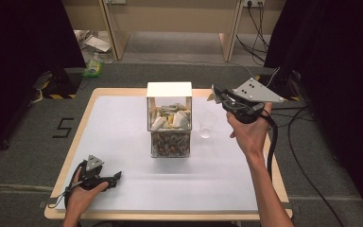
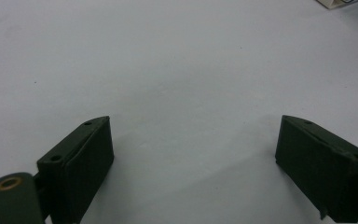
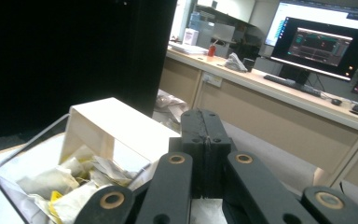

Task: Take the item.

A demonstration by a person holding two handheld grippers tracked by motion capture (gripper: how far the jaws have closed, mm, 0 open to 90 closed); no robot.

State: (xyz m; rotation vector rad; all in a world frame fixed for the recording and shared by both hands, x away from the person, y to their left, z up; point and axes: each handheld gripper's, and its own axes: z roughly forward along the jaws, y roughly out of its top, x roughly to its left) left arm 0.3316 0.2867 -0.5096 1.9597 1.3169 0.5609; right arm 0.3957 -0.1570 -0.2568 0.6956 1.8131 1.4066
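A clear two-tier box (image 1: pixel 169 124) stands mid-table; its upper part holds white and yellow packets (image 1: pixel 171 118), its lower part brownish items (image 1: pixel 170 143). A clear plastic cup (image 1: pixel 208 125) stands just right of it. My right gripper (image 1: pixel 216 96) is held in the air behind the cup and right of the box top, its jaws pressed together with nothing visible between them. In the right gripper view the shut gripper (image 3: pixel 203 122) points over the box (image 3: pixel 98 140) and its packets (image 3: pixel 70 182). My left gripper (image 1: pixel 118 176) rests on the table at the front left, open and bare (image 2: pixel 193 154).
The white mat (image 1: pixel 123 137) covers the wooden table (image 1: pixel 82 123). Cables (image 1: pixel 290 142) trail off the right side. Black curtains (image 1: pixel 23 38) flank both sides. A desk with monitors (image 3: pixel 321 44) stands beyond the table.
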